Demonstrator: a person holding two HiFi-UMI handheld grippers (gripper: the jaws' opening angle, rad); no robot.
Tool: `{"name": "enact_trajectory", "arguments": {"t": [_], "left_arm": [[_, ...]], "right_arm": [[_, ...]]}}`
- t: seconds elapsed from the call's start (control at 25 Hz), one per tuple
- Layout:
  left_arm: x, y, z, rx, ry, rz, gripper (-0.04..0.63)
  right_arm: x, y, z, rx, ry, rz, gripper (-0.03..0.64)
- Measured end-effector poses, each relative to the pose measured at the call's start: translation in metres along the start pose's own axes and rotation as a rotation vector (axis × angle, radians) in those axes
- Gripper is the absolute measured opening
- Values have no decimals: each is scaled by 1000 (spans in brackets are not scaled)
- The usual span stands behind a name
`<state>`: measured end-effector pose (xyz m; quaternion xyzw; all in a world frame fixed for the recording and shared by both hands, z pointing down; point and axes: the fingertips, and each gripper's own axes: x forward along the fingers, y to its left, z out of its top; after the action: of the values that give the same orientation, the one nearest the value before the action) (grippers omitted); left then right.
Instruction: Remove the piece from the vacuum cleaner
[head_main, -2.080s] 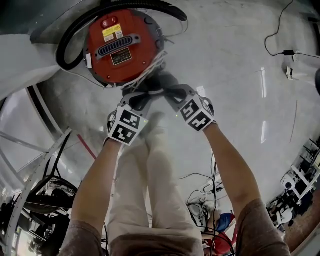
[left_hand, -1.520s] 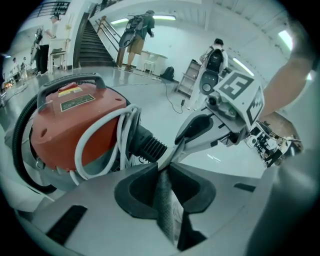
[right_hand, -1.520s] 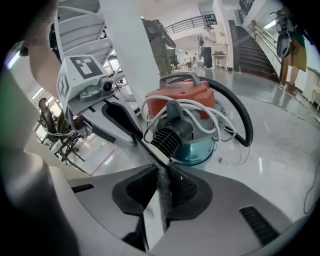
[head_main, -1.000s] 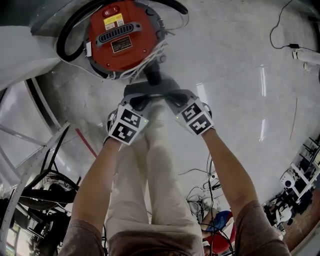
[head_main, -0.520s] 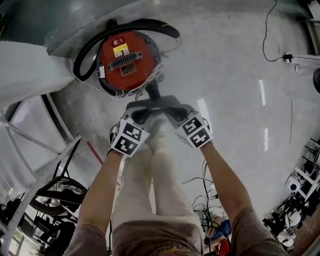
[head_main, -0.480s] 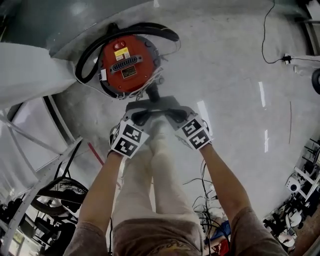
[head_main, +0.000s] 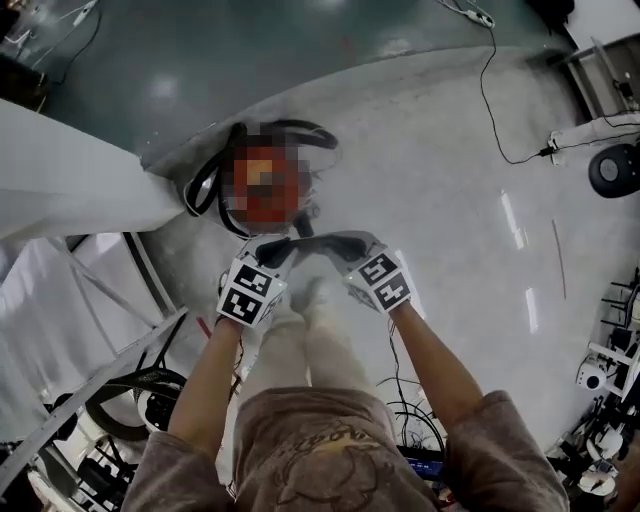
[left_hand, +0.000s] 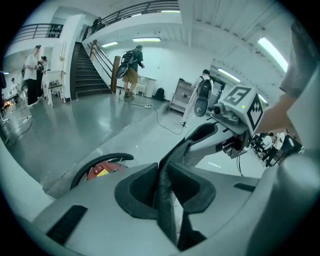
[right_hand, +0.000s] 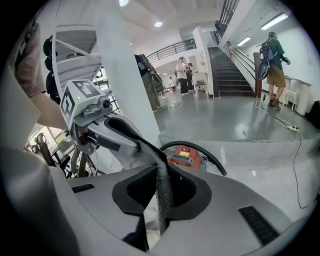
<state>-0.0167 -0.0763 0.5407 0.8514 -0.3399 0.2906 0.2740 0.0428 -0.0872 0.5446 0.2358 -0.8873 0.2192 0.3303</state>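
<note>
Left hand-held gripper (left_hand: 165, 186) and right hand-held gripper (right_hand: 162, 189) both pinch the dark piece (head_main: 310, 243) at frame centre, lifted off the vacuum cleaner (right_hand: 184, 156). The grips are on a thin edge, so it could slip and drop.

Big open lab hall here: polished grey floor (head_main: 450, 250), wide staircase (right_hand: 227, 75), mezzanine railing (right_hand: 170, 50), power cable (head_main: 482, 80) trailing across.

L gripper (head_main: 283, 248), R gripper (head_main: 338, 246), both clamped

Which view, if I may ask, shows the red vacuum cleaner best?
The right gripper view: the vacuum cleaner shows its red top and hose. The left gripper view catches a sliver; in the head view it is pixelated.
</note>
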Motion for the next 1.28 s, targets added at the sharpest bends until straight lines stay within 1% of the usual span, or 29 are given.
{"name": "enact_trajectory", "arguments": {"t": [0.16, 0.32, 0.44, 0.6, 0.72, 0.88, 1.0, 1.12, 1.28], "left_arm": [[-43, -11, 47, 44, -47, -20, 63], [-84, -23, 91, 139, -83, -31, 63], [-108, -37, 115, 174, -114, -64, 63], [-132, -54, 135, 214, -155, -95, 64], [-149, -62, 146, 209, -193, -127, 64], [-171, -71, 157, 188, -236, -147, 64], [-184, -73, 157, 171, -271, -142, 64], [-193, -74, 157, 133, -304, -128, 64], [-197, -72, 151, 103, -324, -112, 64]], "right_arm": [[-40, 11, 49, -21, -63, -36, 48], [-79, 24, 91, -26, -141, -75, 49], [-106, 32, 110, 15, -209, -77, 51], [-134, 44, 127, 92, -271, -59, 54], [-152, 51, 141, 142, -317, -44, 60], [-169, 64, 157, 145, -347, -33, 64], [-174, 73, 165, 134, -366, -38, 66], [-178, 80, 171, 131, -387, -57, 66], [-175, 87, 169, 135, -410, -78, 66]]}}
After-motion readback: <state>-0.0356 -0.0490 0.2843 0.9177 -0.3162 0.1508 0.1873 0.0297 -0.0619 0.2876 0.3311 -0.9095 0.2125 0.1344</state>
